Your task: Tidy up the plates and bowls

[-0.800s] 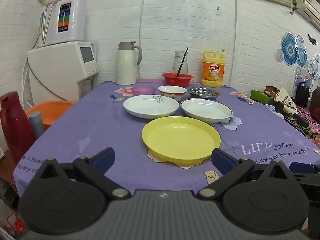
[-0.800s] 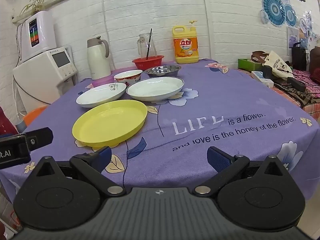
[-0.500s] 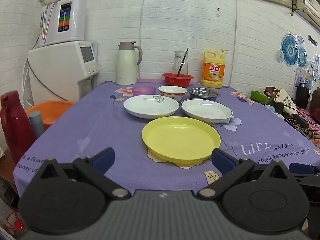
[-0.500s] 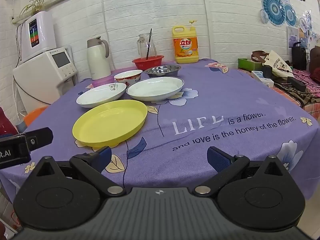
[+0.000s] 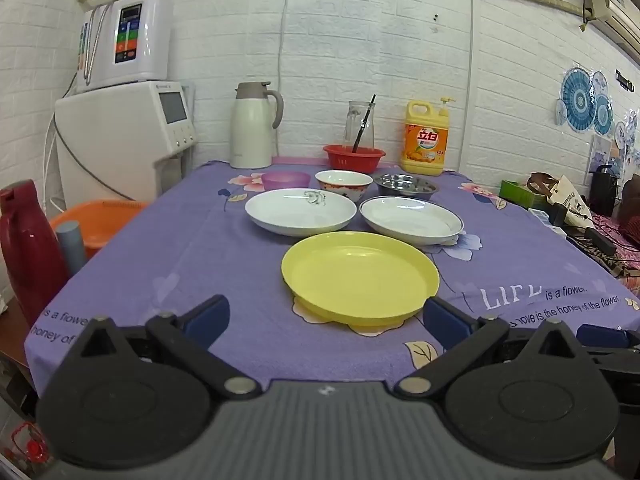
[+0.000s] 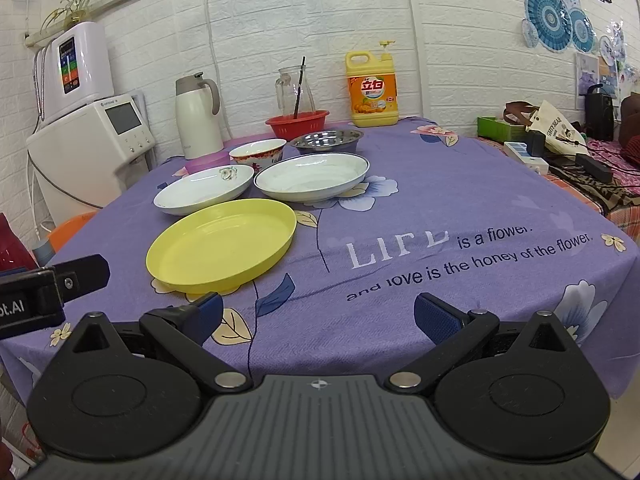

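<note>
A yellow plate point(image 5: 360, 276) point(image 6: 222, 242) lies nearest on the purple tablecloth. Behind it sit two white plates, one on the left point(image 5: 300, 211) point(image 6: 204, 195) and one on the right point(image 5: 412, 220) point(image 6: 312, 176). Further back stand a purple bowl point(image 5: 285, 179), a red-patterned bowl point(image 5: 344, 183) point(image 6: 258, 153) and a steel bowl point(image 5: 406, 185) point(image 6: 326, 140). My left gripper point(image 5: 326, 320) hangs open at the table's near edge, just before the yellow plate. My right gripper point(image 6: 318, 314) is open too, right of that plate. Neither holds anything.
Along the back wall stand a white thermos jug point(image 5: 252, 126), a red basket point(image 5: 354, 157) with a glass jug, and a yellow detergent bottle point(image 5: 426, 142). A water dispenser point(image 5: 120, 136) and red flask point(image 5: 28, 244) are left; clutter point(image 6: 560, 140) lies right.
</note>
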### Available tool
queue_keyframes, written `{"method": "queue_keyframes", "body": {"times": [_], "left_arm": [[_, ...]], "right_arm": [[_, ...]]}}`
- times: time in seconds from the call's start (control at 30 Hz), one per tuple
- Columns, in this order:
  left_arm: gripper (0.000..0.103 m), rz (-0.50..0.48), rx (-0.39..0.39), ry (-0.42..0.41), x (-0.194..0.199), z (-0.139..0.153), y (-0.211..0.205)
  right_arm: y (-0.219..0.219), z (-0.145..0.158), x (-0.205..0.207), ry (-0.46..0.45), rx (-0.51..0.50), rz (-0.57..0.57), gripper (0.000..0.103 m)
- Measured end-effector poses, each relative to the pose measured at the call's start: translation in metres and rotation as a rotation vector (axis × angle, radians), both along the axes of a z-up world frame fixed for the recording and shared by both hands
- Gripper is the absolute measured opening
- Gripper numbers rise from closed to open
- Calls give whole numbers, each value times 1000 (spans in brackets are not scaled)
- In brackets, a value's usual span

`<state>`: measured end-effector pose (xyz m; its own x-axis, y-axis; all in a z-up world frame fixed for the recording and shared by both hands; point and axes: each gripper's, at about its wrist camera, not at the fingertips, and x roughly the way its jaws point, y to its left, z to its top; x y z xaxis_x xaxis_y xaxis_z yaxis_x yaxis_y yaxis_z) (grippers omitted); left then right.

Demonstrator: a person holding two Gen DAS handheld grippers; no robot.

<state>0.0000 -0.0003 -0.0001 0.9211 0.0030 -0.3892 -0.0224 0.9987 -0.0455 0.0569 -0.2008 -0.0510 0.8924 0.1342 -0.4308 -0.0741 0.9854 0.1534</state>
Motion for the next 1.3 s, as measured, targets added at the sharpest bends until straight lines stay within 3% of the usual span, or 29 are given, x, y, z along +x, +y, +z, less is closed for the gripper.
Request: {"method": "queue_keyframes", "body": {"times": [0.8, 1.3], "left_arm": [[103, -44, -37, -2, 1, -1, 0], [103, -14, -24, 30, 20, -10, 8]], "right_arm": [[2, 1, -1, -1, -1, 4, 103], [10, -6, 10, 29, -11, 14, 103]]}}
